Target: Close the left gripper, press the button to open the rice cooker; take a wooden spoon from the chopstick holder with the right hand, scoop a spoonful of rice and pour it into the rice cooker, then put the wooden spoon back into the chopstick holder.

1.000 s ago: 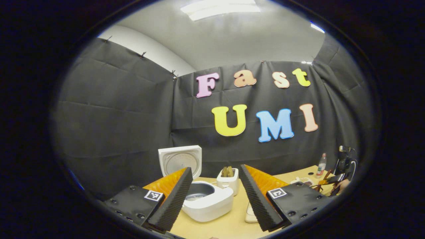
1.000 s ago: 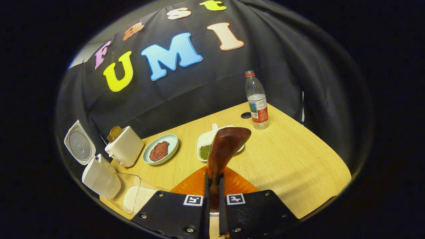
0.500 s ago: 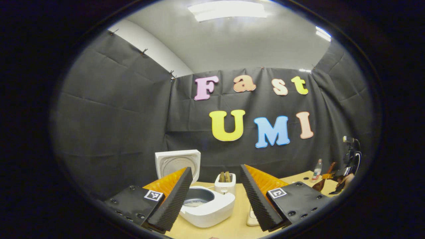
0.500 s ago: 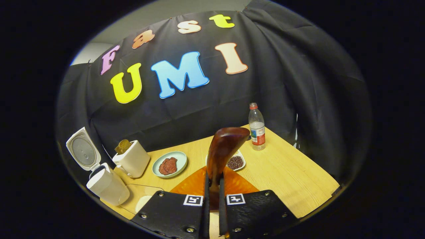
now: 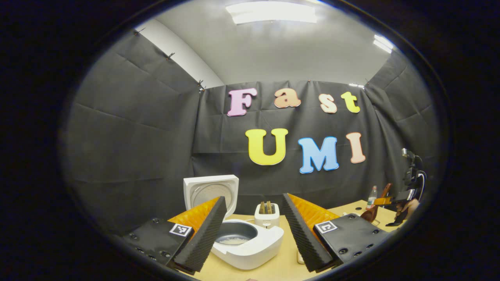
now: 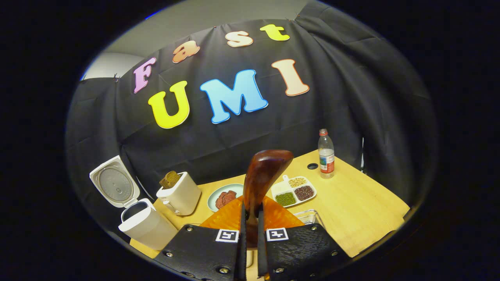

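Note:
The white rice cooker [image 5: 250,246] stands open on the table, its lid [image 5: 211,189] upright and a little rice in the pot. My left gripper [image 5: 254,199] hovers open just in front of it, holding nothing. In the right gripper view the cooker [image 6: 146,224] sits at the lower left. My right gripper [image 6: 251,208] is shut on the handle of the dark wooden spoon [image 6: 265,171], whose bowl points up and away. A wire holder rim [image 6: 308,215] shows just right of its fingers. From the left gripper view, the right gripper [image 5: 406,195] with the spoon [image 5: 375,208] is far right.
A white toaster [image 6: 179,193] with bread stands behind the cooker. A pale plate of meat [image 6: 223,198], a divided dish of beans [image 6: 295,190] and a water bottle [image 6: 326,154] lie further right on the wooden table [image 6: 363,207]. Black cloth walls close off the back.
The right gripper has pulled up and back with the spoon still held, so the table now looks farther away. The left gripper shifted slightly and stays open.

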A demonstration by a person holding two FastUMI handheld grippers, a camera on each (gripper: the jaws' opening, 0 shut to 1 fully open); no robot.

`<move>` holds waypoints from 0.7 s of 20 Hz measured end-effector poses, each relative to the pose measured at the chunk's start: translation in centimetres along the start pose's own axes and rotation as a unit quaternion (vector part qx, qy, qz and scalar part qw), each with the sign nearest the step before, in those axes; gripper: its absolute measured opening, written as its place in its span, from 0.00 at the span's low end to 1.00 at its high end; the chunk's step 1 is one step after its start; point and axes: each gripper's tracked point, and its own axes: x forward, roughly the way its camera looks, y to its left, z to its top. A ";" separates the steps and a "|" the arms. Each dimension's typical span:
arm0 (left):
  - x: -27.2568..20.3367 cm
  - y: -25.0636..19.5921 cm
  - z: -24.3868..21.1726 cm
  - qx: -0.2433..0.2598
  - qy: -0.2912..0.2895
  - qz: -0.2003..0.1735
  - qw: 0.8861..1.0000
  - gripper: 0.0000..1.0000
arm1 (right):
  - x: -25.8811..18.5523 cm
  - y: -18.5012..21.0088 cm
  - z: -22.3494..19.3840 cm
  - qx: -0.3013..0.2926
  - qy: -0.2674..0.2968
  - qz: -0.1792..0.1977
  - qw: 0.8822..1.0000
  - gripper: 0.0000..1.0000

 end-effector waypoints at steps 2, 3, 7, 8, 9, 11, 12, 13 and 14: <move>-0.1 1.6 -0.2 -0.001 0.001 0.003 1.000 0.99 | 0.4 1.9 -1.2 -0.005 0.005 0.008 1.000 0.12; -0.1 2.4 -0.4 -0.001 0.002 0.005 1.000 0.99 | 0.7 2.7 -1.9 -0.008 0.008 0.010 1.000 0.12; -0.1 5.5 -1.1 -0.003 0.007 0.016 1.000 0.96 | 1.9 5.5 -5.3 -0.016 0.031 0.014 0.999 0.12; -0.1 6.2 -1.2 -0.002 0.009 0.019 1.000 0.93 | 2.3 5.8 -6.3 -0.021 0.036 0.011 0.999 0.11; -0.2 7.0 -1.6 0.000 0.011 0.023 1.000 0.93 | 2.7 6.1 -7.1 -0.026 0.041 0.009 0.999 0.11; -0.3 8.4 -2.0 0.003 0.015 0.029 0.999 0.93 | 3.4 6.8 -8.9 -0.036 0.052 0.004 0.998 0.11; -0.3 9.2 -2.0 0.005 0.017 0.033 0.999 0.93 | 3.7 7.0 -9.6 -0.040 0.056 0.001 0.998 0.11; -0.3 9.8 -2.3 0.007 0.019 0.036 0.999 0.93 | 4.1 7.2 -10.4 -0.045 0.061 -0.003 0.997 0.11; -0.4 10.4 -2.4 0.008 0.021 0.040 0.999 0.93 | 4.4 7.4 -11.2 -0.052 0.065 -0.006 0.997 0.12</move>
